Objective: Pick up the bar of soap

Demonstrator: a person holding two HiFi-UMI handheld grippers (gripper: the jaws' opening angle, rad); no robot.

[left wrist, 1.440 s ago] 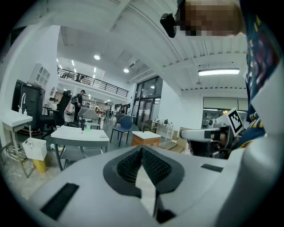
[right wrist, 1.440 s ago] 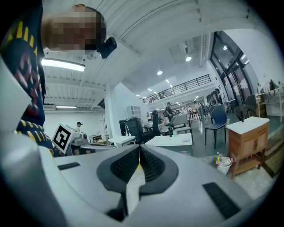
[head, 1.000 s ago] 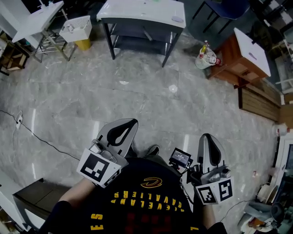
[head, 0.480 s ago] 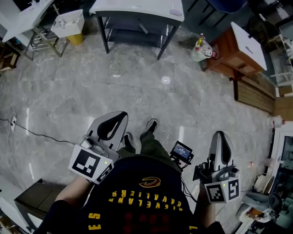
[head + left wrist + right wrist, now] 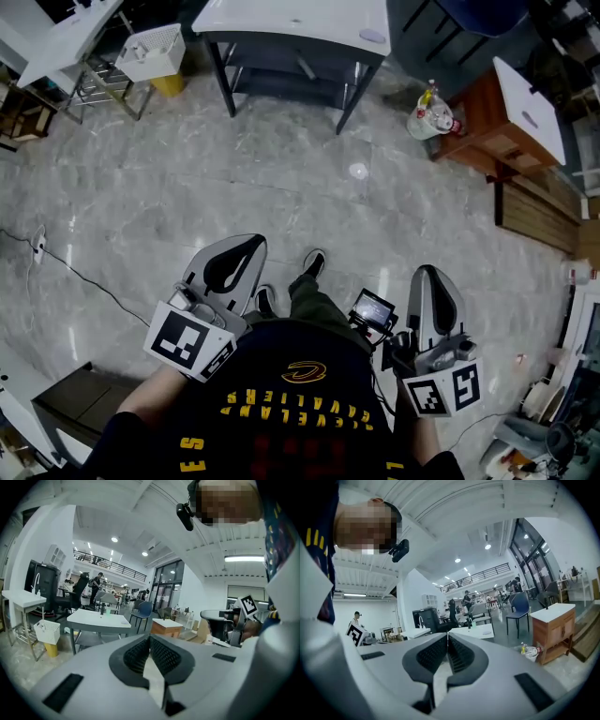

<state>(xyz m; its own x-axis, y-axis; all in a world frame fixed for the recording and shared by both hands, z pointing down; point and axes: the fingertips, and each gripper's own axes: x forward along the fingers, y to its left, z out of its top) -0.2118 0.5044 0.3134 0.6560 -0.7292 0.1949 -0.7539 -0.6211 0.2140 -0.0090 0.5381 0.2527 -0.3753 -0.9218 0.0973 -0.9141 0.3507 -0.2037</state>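
Observation:
A small pale oval thing (image 5: 372,36), perhaps the bar of soap, lies near the right end of a white table (image 5: 281,19) at the far side of the floor. Both grippers are held low in front of the person's body, well short of that table. My left gripper (image 5: 251,246) is shut, its ribbed pads meeting with nothing between them (image 5: 150,637). My right gripper (image 5: 427,275) is likewise shut and empty (image 5: 447,634). The person's dark shoes (image 5: 315,262) show between the two grippers.
Grey marble floor lies between me and the table. A white basket (image 5: 155,52) stands left of the table, and a wooden cabinet (image 5: 525,117) with a bag of bottles (image 5: 433,114) to its right. A cable (image 5: 56,267) crosses the floor at the left.
The person has taken a step, one shoe coming forward between the grippers. The head view swung a little and came back. Both grippers stayed shut and empty.

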